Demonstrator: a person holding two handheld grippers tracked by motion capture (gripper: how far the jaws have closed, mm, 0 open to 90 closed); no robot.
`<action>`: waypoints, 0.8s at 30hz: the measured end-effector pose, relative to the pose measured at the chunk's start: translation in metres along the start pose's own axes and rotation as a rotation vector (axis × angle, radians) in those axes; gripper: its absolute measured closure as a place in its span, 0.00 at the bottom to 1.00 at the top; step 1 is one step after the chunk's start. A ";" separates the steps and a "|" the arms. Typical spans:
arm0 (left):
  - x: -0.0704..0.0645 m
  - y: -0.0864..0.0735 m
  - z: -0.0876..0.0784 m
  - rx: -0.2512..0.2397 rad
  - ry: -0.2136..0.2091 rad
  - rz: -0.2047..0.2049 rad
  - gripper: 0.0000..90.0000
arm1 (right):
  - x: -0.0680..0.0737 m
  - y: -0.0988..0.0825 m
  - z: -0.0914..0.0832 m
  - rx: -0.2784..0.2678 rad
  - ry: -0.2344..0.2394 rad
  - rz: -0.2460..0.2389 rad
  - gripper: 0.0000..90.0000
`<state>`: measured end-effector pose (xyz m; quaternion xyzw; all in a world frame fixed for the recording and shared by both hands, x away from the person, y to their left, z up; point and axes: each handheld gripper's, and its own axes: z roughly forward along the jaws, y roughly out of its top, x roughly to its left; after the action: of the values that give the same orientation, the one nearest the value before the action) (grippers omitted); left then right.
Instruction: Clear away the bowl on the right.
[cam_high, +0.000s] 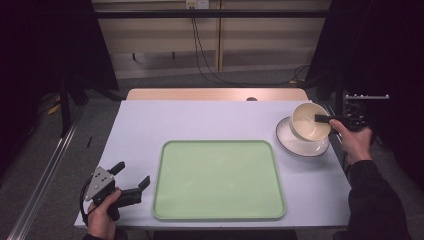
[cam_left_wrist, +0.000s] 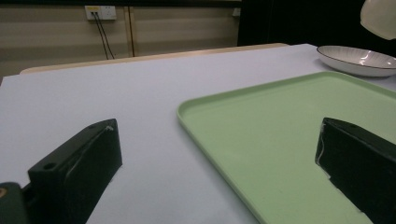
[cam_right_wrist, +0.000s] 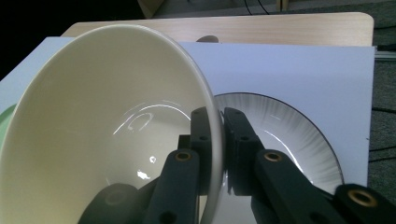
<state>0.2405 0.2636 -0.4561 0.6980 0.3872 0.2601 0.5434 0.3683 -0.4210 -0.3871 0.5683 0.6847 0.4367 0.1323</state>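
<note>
The right hand-held gripper (cam_high: 322, 119) is clenched on the rim of the bowl (cam_high: 308, 122), one jaw inside the wall and one outside, as the right gripper view shows plainly. The bowl (cam_right_wrist: 107, 135) is tilted and looks lifted clear of the plate (cam_high: 302, 144); in the left gripper view its underside (cam_left_wrist: 380, 18) hangs above the plate (cam_left_wrist: 357, 59) with a gap between them. Bowl and plate sit at about 2 o'clock on the bench (cam_high: 150, 125), near its right edge.

The step in hand looks like the lift-off: the bowl has been picked up by its rim and is ready to travel. The tray (cam_high: 218, 179), at 6 o'clock on the bench and bare, seems the likely place for it. That move would call for carrying the bowl toward 8 o'clock from the plate, levelling it, and lowering it flat before letting go; a rim grip may let it swing.

The left hand-held gripper (cam_high: 131, 179) rests at 8 o'clock, just beside the tray's left edge, jaws spread wide and holding nothing.
</note>
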 end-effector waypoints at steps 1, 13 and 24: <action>0.000 0.000 0.000 0.000 -0.001 0.000 0.00 | 0.002 0.001 0.000 0.003 0.001 -0.003 0.93; 0.000 0.000 0.000 0.000 0.000 -0.001 0.00 | 0.024 0.008 0.005 0.022 0.042 -0.042 0.93; 0.000 0.000 0.000 0.000 0.003 0.002 0.00 | 0.055 0.018 0.007 0.022 0.113 -0.091 0.93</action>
<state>0.2404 0.2635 -0.4561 0.6978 0.3875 0.2616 0.5426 0.3675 -0.3687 -0.3602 0.5124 0.7210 0.4541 0.1068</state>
